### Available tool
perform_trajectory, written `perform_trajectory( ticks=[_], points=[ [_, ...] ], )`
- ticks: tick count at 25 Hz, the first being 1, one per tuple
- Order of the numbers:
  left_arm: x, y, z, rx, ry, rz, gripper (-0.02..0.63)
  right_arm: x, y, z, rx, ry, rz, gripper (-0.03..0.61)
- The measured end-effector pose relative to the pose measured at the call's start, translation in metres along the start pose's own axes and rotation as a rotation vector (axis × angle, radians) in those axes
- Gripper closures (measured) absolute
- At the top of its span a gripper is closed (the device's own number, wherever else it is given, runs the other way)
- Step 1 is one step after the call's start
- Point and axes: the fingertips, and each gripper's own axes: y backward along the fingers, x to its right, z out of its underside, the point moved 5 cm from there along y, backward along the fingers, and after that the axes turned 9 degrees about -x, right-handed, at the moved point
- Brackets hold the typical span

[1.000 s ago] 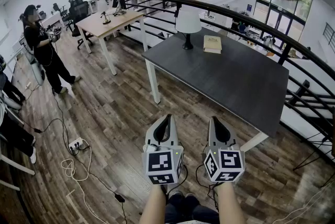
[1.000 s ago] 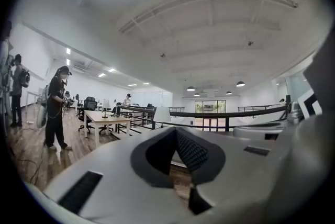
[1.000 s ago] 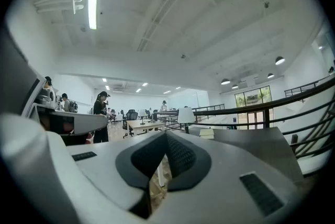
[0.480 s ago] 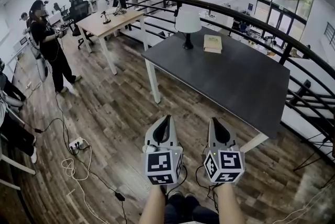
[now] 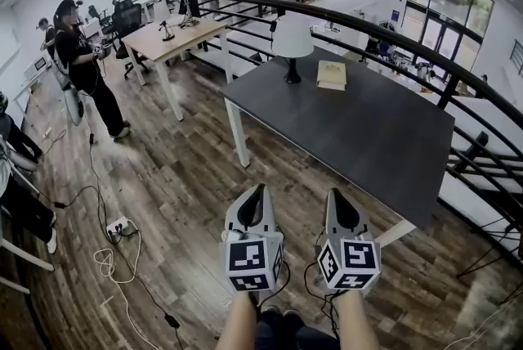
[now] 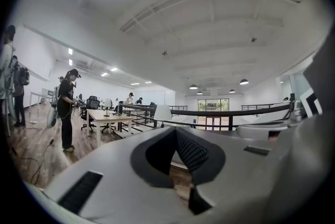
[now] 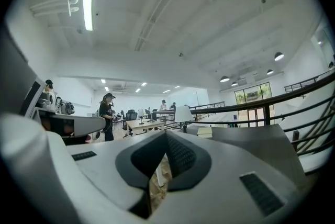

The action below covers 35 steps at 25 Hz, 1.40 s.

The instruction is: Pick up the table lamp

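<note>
Table lamp upright on dark table; left tongs, right tongs closed, empty.

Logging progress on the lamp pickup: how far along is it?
Done: nothing yet. The lamp stands untouched at the far corner of the dark table, beside a book. In hand: nothing. The left gripper and right gripper are both shut and empty, held over the floor short of the table. Left: reach the lamp, open a gripper, grasp and lift.

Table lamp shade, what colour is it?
The table lamp shade is white; head view shows it best.
</note>
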Motion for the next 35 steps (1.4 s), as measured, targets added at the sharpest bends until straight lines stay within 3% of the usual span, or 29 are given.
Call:
perform_trajectory(
  ticks=[19,35],
  points=[
    [0.006,-0.049,0.006,-0.019,0.02,-0.045,0.6,0.031,-0.045,0.004,-0.029,-0.003,-0.043,0.569],
    [-0.063,-0.168,-0.013,-0.033,0.01,0.038,0.6,0.017,-0.177,-0.019,-0.035,-0.01,0.014,0.569]
  ],
)
